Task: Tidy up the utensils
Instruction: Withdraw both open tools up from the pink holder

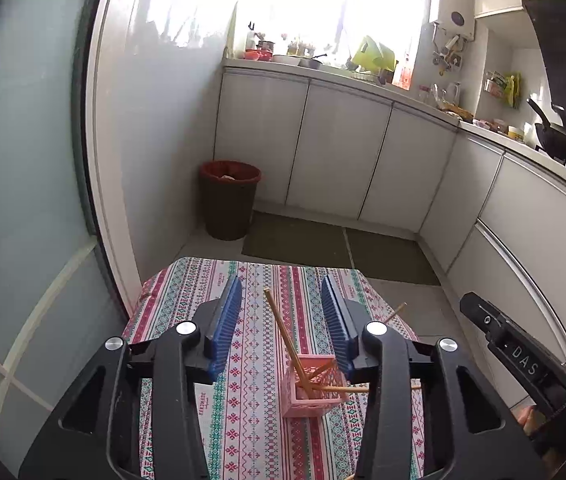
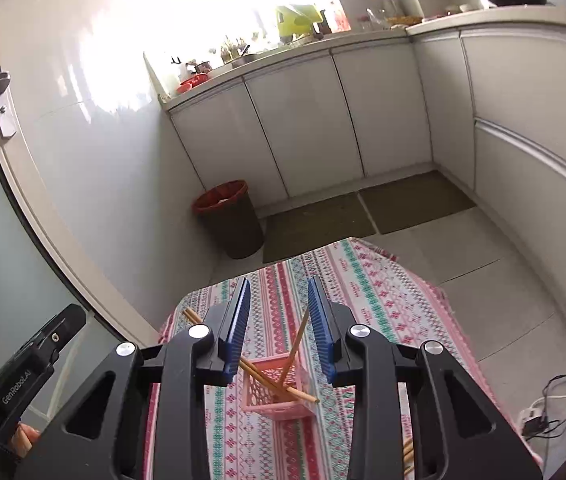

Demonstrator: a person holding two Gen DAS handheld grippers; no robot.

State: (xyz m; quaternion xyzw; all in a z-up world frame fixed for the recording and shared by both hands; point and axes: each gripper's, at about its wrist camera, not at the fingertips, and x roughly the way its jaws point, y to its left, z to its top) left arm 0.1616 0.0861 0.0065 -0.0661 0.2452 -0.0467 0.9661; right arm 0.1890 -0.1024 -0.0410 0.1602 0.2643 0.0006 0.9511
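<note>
Right wrist view shows more chopsticks lying low beside the right gripper, both grippers' jaws apart, empty, above the pink basket.

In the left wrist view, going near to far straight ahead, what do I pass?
Pink basket holding chopsticks → far edge of the patterned tablecloth → floor mat → white cabinets → cluttered counter.

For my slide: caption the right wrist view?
Open right tool above pink basket holding chopsticks on patterned tablecloth.
</note>
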